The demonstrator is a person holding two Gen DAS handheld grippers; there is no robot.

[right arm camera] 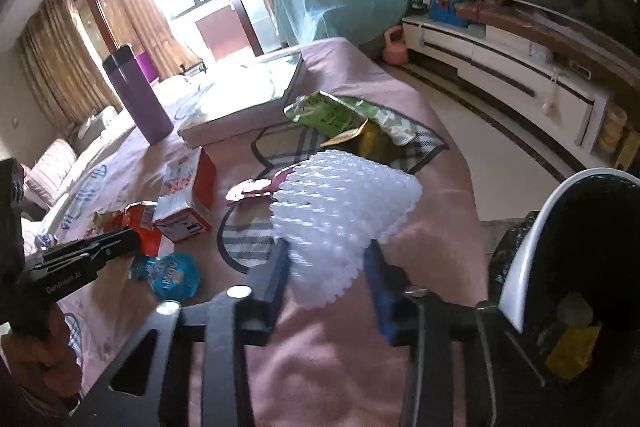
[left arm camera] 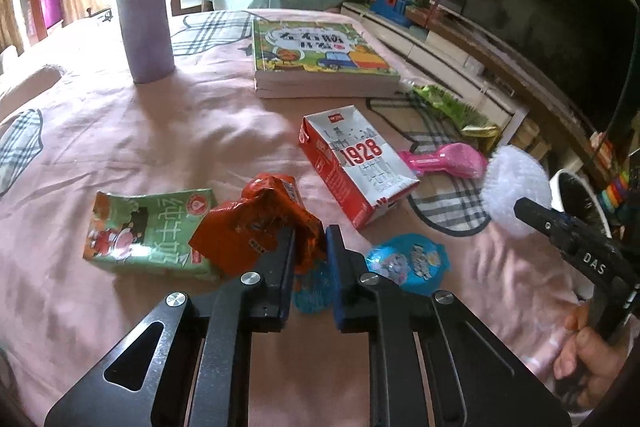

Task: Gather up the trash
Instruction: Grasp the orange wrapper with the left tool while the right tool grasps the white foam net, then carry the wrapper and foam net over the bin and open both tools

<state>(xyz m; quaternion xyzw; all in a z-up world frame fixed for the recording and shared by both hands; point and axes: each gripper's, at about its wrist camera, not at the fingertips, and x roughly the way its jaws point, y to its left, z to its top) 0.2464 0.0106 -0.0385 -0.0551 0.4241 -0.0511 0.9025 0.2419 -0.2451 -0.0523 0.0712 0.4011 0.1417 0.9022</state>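
Fingers on your left gripper (left arm camera: 310, 247) are closing on the crumpled orange wrapper (left arm camera: 256, 227); a fold at its right edge is sitting between the pads, while the rest is lying on the pink bedsheet (left arm camera: 160, 131) against the green milk carton (left arm camera: 148, 235). That wrapper is looking light, thin and crinkly, likely slippery foil, so you are better off pinching a bunched fold than a flat face.

Your right gripper (right arm camera: 326, 263) is pinching the white foam fruit net (right arm camera: 344, 203) by its lower end, lifted off the bed, with the lined trash bin (right arm camera: 532, 255) just to its right. Foam mesh is soft and springy and nearly weightless; it is squashing under the fingers, so a grip near the middle should be holding better than one at the frilly edge.

Other trash left on the sheet: the red-and-white carton (left arm camera: 356, 167), stiff but dented, printed "1928"; the blue foil lid (left arm camera: 408, 263), flat and hard to get under; a green snack bag (right arm camera: 340, 115) near the far bed edge. The green carton is showing Chinese characters reading roughly "pure milk". "DAS" is printed on the right gripper's body. The book (left arm camera: 320, 59) cover title is too small to read fully.
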